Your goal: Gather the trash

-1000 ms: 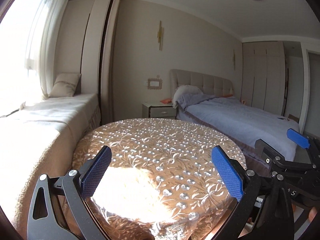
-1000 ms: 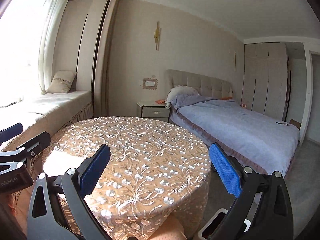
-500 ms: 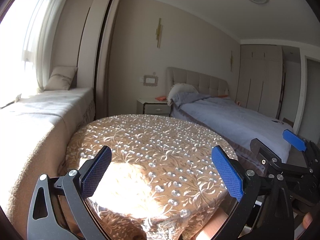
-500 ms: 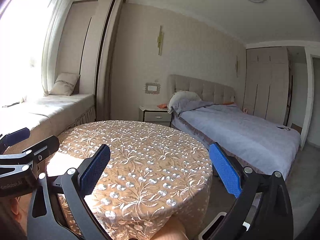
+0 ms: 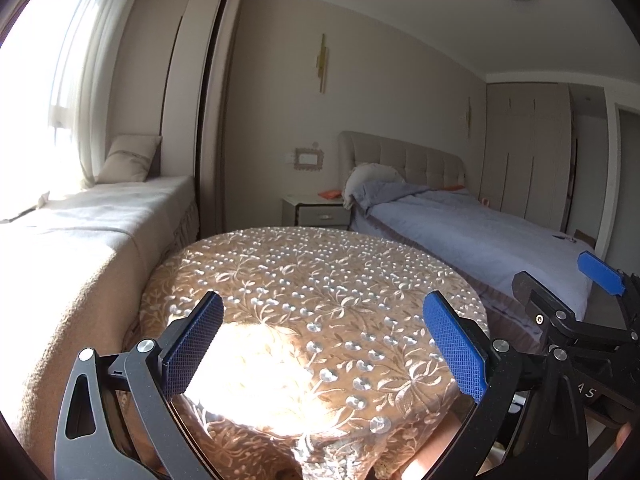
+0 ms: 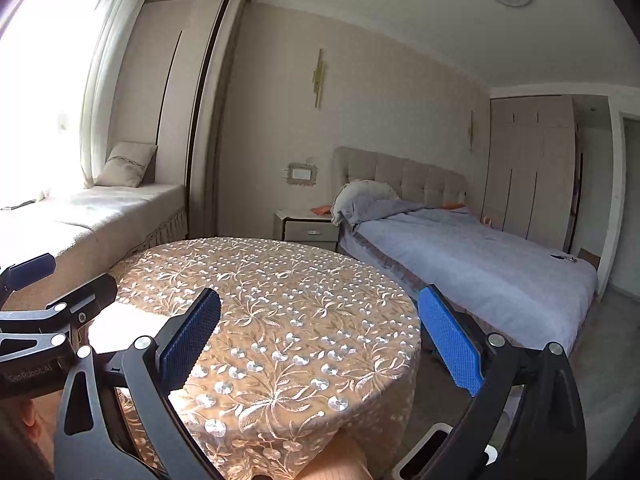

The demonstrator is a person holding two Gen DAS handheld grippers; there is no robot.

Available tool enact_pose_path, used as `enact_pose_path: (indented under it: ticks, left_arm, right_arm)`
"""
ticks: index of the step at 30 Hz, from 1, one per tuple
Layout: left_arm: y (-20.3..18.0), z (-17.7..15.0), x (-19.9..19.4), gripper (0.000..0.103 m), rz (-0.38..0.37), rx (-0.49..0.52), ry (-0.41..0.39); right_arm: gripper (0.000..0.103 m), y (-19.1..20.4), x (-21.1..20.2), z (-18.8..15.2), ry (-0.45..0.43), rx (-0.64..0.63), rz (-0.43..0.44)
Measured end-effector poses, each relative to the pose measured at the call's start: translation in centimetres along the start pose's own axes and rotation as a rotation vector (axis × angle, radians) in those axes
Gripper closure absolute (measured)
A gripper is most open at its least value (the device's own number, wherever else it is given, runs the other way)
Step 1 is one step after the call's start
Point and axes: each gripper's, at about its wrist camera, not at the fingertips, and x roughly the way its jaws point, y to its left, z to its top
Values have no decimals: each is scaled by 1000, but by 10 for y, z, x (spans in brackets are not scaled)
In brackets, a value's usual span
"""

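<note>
Claws both stand apart and empty: left claw [image 5: 322, 342] and right claw [image 6: 318, 338] hover over the near edge of the tabletop [image 5: 320, 276], apparently poised to search. No trash is visible; a white bin [image 6: 440, 446] shows below the tabletop's near right edge.

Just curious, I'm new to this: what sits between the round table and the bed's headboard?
A small nightstand stands there against the wall, an orange item on top. Both wrist views show it beyond the round table, beside the bed.
</note>
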Motion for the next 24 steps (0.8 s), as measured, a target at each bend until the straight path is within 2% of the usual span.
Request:
enact_pose_path:
  ticks: [24]
  left_arm:
    - [-3,2,-2,5,28,36,-15]
  right_arm:
    - [5,-3,3,2,10,2,-7]
